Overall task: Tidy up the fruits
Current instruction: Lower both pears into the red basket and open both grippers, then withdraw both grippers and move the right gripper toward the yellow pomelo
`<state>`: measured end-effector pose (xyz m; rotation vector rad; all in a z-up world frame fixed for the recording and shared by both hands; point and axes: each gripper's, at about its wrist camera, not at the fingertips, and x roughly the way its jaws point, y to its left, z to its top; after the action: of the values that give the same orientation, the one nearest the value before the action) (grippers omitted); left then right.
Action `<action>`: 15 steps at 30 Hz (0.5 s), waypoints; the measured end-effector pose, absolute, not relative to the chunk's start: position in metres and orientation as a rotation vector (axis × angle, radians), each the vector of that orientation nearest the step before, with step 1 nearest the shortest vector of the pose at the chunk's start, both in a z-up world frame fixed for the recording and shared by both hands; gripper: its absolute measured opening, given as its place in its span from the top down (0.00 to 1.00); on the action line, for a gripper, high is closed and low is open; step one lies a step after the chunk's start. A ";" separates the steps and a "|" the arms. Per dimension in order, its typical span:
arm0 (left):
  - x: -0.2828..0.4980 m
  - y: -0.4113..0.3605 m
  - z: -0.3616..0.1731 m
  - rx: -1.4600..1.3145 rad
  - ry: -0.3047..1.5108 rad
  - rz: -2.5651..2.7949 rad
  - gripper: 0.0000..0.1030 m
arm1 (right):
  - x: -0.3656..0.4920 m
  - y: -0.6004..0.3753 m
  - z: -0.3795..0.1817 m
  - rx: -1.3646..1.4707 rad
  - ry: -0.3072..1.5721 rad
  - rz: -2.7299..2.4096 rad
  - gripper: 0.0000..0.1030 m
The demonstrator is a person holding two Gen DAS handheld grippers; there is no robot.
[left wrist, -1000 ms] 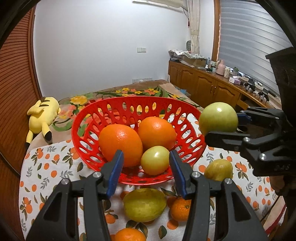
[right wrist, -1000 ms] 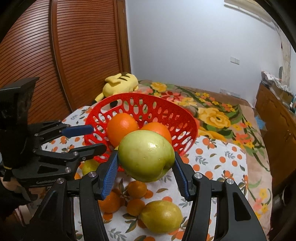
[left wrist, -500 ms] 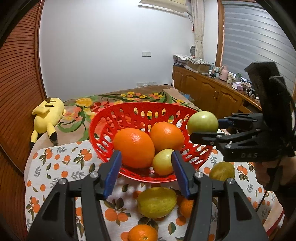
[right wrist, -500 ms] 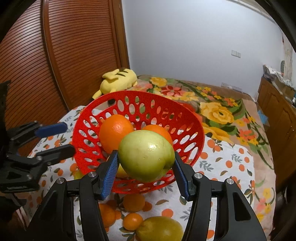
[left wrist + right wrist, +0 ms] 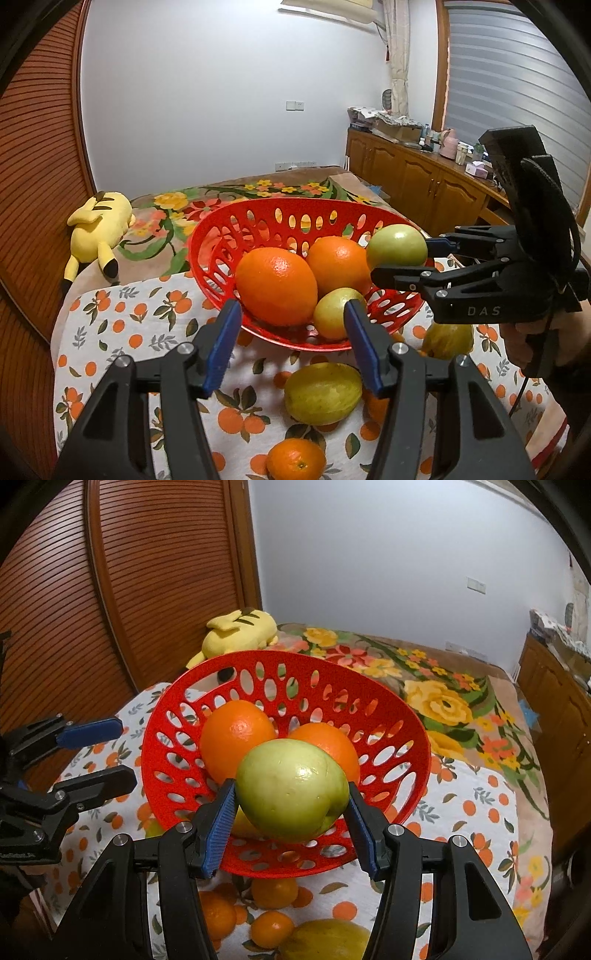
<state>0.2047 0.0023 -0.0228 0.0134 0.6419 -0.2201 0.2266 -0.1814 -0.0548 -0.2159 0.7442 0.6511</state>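
- While the right gripper (image 5: 288, 812) is clamping a green apple (image 5: 291, 788) between its blue pads (image 5: 219, 829), we are noting that the fruit is sitting squarely between them, touching both.
- We are seeing that apple hanging over the near rim of the red basket (image 5: 406, 723), in front of the two oranges inside.
- From the left wrist view, we are finding the same apple (image 5: 397, 245) over the basket's (image 5: 221, 236) right-hand rim, with the right gripper (image 5: 400, 258) reaching in from the right.
- We are recording the left gripper (image 5: 291, 343) with its jaws opening and nothing between them; its pads are touching no fruit.
- We are observing the left gripper hovering just in front of the basket, with a large orange (image 5: 277, 286), a second orange (image 5: 338, 264) and a small yellow-green fruit (image 5: 338, 312) lying in the basket beyond its tips.
- We are noting a yellow-green lemon-like fruit (image 5: 323, 393) and a small mandarin (image 5: 295, 458) lying on the orange-print tablecloth (image 5: 110, 332), below the left gripper.
- We are logging a yellow plush toy (image 5: 98, 225) lying on the floral bedspread (image 5: 177, 206) behind the table.
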 end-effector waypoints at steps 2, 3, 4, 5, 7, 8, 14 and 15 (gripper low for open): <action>0.204 0.004 -0.025 0.013 0.646 -0.221 0.44 | 0.225 -0.179 -0.056 -0.227 0.745 0.655 0.43; 0.203 0.006 -0.026 0.013 0.649 -0.221 0.44 | 0.224 -0.178 -0.055 -0.231 0.738 0.658 0.43; 0.202 0.006 -0.027 0.013 0.651 -0.221 0.43 | 0.222 -0.179 -0.054 -0.233 0.723 0.658 0.40; 0.202 0.007 -0.028 0.013 0.652 -0.220 0.43 | 0.221 -0.180 -0.051 -0.224 0.715 0.659 0.38; 0.199 0.009 -0.029 0.011 0.655 -0.218 0.43 | 0.219 -0.184 -0.048 -0.204 0.710 0.667 0.38; 0.198 0.010 -0.030 0.010 0.656 -0.219 0.43 | 0.217 -0.185 -0.046 -0.198 0.704 0.668 0.38; 0.182 0.018 -0.037 -0.005 0.661 -0.226 0.40 | 0.191 -0.207 -0.037 -0.169 0.661 0.659 0.33; 0.179 0.019 -0.039 -0.007 0.661 -0.229 0.39 | 0.186 -0.213 -0.037 -0.164 0.654 0.657 0.33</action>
<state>0.1788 0.0188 -0.0388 -0.0067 0.6610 -0.2287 0.1857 -0.2127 -0.0368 -0.1637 0.6536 0.6571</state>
